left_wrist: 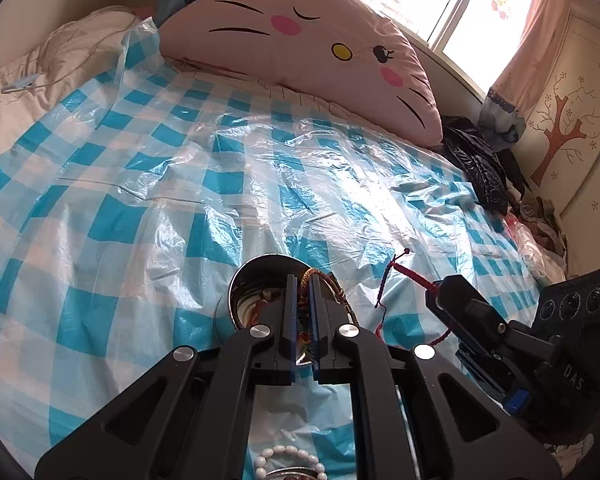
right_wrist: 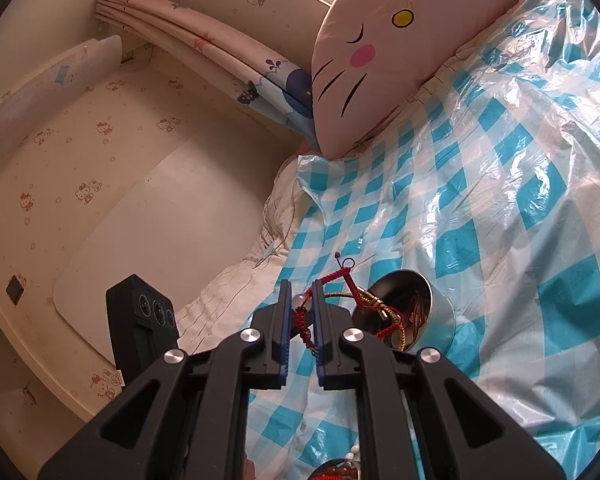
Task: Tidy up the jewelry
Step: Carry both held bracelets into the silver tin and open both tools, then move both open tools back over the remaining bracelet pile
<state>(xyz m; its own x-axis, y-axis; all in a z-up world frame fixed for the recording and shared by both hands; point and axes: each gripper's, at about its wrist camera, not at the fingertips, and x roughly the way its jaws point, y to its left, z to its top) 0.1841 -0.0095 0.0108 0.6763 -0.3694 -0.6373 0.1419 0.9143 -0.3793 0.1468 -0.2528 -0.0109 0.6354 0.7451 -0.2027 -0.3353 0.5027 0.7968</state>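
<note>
My left gripper point(left_wrist: 303, 280) is shut on a gold and brown woven bracelet point(left_wrist: 332, 286), held over a round steel tin point(left_wrist: 256, 292) that lies on the blue-checked bed cover. My right gripper point(right_wrist: 302, 286) is shut on a red braided cord bracelet point(right_wrist: 340, 280) with a clear bead; it also shows in the left wrist view point(left_wrist: 414, 276), hanging from the right gripper's tip. The steel tin shows in the right wrist view point(right_wrist: 436, 304) with cords draped over its rim. A white bead bracelet point(left_wrist: 290, 460) lies below my left gripper.
A pink cat-face pillow point(left_wrist: 300, 48) lies at the head of the bed. Clear plastic sheeting point(left_wrist: 300, 168) covers the checked cover. Dark clothes point(left_wrist: 480, 160) are piled at the right edge. A wall point(right_wrist: 100, 180) runs along the bed's left side.
</note>
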